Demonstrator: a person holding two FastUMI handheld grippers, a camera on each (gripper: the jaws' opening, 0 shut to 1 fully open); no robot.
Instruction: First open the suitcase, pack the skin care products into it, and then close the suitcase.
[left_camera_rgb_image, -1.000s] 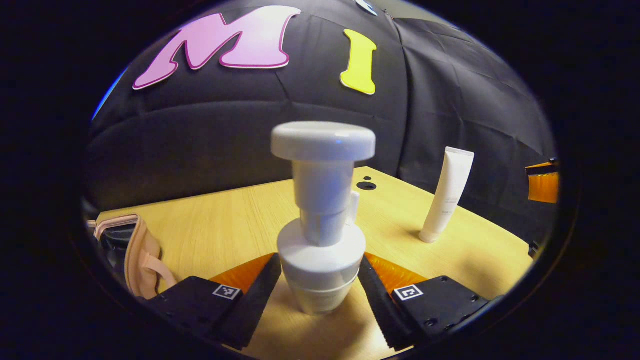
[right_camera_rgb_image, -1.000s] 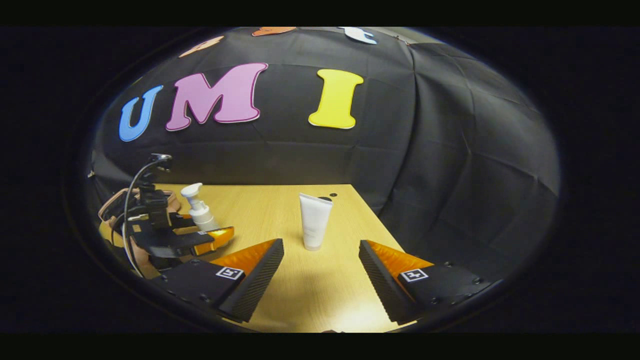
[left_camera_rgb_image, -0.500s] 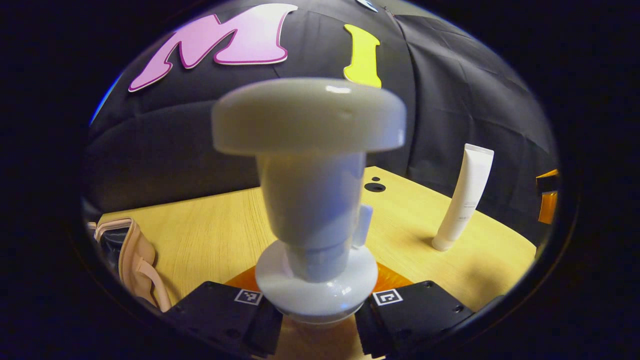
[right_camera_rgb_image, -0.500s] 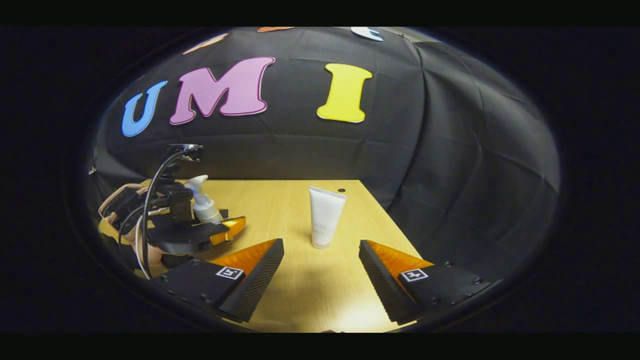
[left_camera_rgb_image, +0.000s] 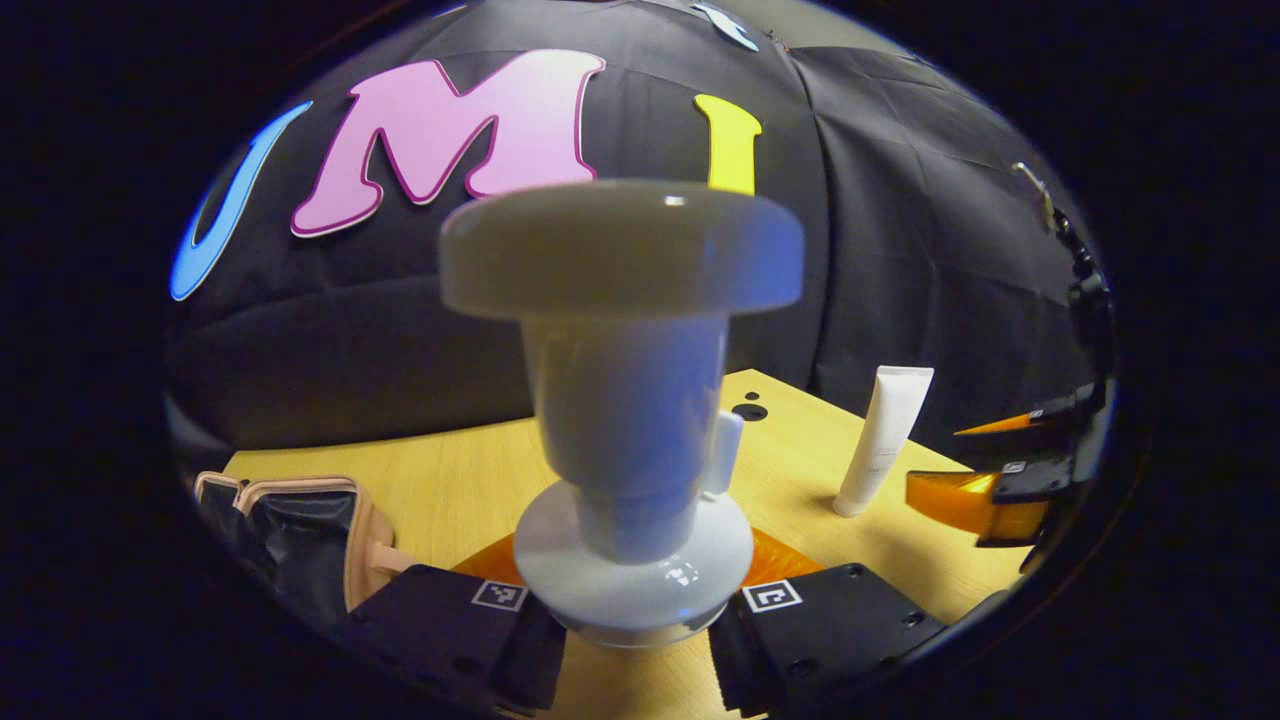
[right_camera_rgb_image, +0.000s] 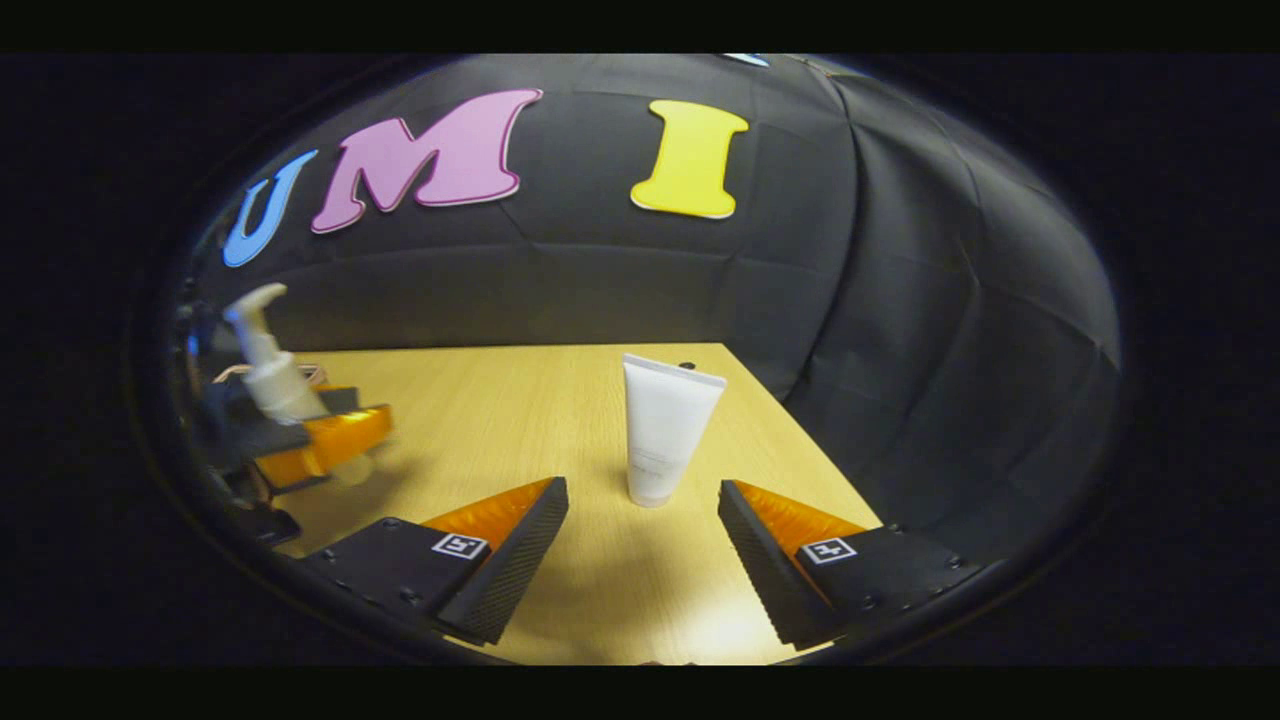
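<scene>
Holding the pump bottle (left_camera_rgb_image: 630, 420) up close, my left gripper (left_camera_rgb_image: 632, 630) has both fingers pressed on the bottle's lower part, one on each side. The bottle is white, with a wide flat top, and it stands upright between the fingers. In the right gripper view I see the same bottle (right_camera_rgb_image: 268, 365) far off by the left edge of the bench (right_camera_rgb_image: 520, 420), lifted above the wood in the left gripper (right_camera_rgb_image: 330, 445).

My right gripper (right_camera_rgb_image: 642, 545) has its jaws wide apart — nothing sits between them. It hangs low over the near right part of the bench. Just past its fingers stands a white tube (right_camera_rgb_image: 664, 430), upright on its cap, near the far right corner of the bench. The tube touches neither finger.

In the left gripper view the tube (left_camera_rgb_image: 884, 440) stands near the right edge of the bench (left_camera_rgb_image: 470, 480), and the right gripper (left_camera_rgb_image: 1010, 480) is just beside it, a bit farther right, with its jaws apart.

The suitcase (left_camera_rgb_image: 290, 540) lies open at the left edge of the bench — pale pink on its rim, dark inside. It is well apart from the tube.
</scene>
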